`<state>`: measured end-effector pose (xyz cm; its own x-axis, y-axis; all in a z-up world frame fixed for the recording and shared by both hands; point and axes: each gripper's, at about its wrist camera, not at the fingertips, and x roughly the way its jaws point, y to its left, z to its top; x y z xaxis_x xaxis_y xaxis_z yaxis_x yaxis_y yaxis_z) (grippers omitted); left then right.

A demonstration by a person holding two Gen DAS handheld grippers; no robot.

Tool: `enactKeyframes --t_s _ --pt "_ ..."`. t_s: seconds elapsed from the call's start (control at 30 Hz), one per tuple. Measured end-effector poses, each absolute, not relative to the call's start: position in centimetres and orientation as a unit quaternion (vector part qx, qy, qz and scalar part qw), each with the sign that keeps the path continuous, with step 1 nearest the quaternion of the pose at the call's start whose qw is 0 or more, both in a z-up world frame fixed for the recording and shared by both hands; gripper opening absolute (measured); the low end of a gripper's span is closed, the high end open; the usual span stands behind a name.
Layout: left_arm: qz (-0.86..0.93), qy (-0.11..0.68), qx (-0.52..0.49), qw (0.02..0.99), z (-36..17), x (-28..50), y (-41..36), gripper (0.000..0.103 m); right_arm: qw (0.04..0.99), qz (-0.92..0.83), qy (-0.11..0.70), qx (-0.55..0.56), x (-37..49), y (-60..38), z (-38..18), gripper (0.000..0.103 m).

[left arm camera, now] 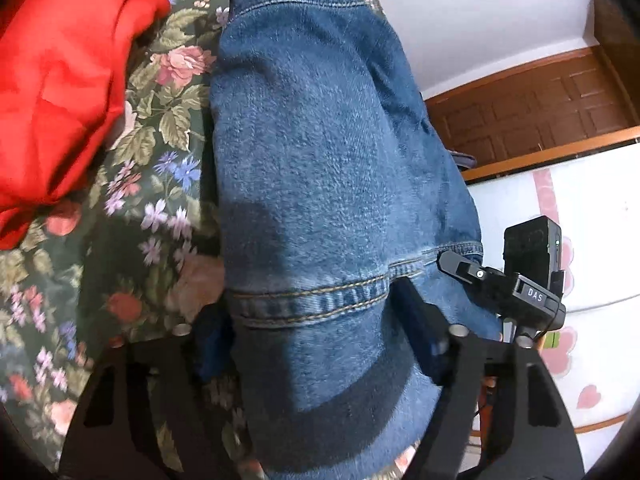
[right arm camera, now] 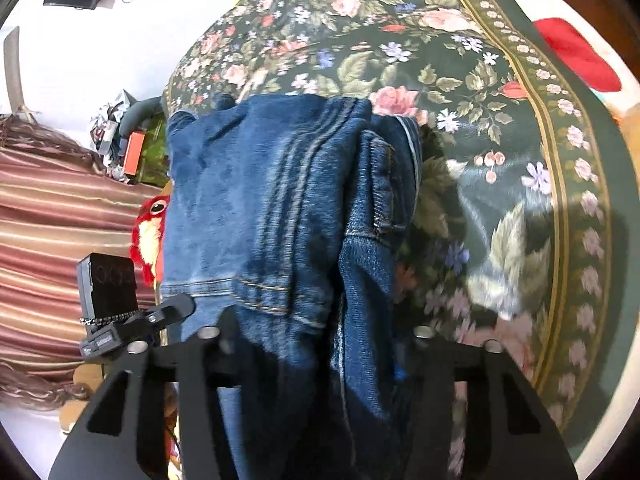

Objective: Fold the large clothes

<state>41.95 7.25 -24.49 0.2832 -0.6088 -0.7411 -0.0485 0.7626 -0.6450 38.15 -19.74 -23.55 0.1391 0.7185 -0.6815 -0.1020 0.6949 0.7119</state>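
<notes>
A blue denim garment [left arm camera: 320, 168] hangs over the floral bed cover [left arm camera: 160, 184]. It fills the middle of the left wrist view and drapes between the fingers of my left gripper [left arm camera: 312, 316], which is shut on its stitched hem. In the right wrist view the same denim [right arm camera: 260, 208] is bunched in folds and runs down between the fingers of my right gripper [right arm camera: 316, 340], which is shut on it. The fingertips of both grippers are mostly hidden by cloth.
A red cloth [left arm camera: 60, 80] lies on the cover at the left; a red piece [right arm camera: 576, 56] shows at the far right edge. A red plush toy [right arm camera: 150, 232], striped fabric [right arm camera: 60, 240] and clutter [right arm camera: 120, 140] sit left of the bed. A wooden door [left arm camera: 540, 108] stands behind.
</notes>
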Motion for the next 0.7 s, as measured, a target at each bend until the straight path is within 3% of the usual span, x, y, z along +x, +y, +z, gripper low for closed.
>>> enactKeyframes --t_s 0.13,0.33,0.7 --pt "-0.189 0.564 -0.248 0.765 -21.6 40.3 6.7 0.062 0.717 0.303 0.58 0.238 36.7 -18.1 -21.2 0.036" --pt "-0.193 0.525 -0.219 0.799 -16.0 37.4 7.4 0.06 0.738 0.321 0.554 0.212 34.7 -15.5 -17.1 0.035" --pt "-0.18 0.429 -0.217 0.858 -6.0 34.0 18.3 0.06 0.777 0.364 0.481 0.178 35.5 -7.7 -9.6 0.035"
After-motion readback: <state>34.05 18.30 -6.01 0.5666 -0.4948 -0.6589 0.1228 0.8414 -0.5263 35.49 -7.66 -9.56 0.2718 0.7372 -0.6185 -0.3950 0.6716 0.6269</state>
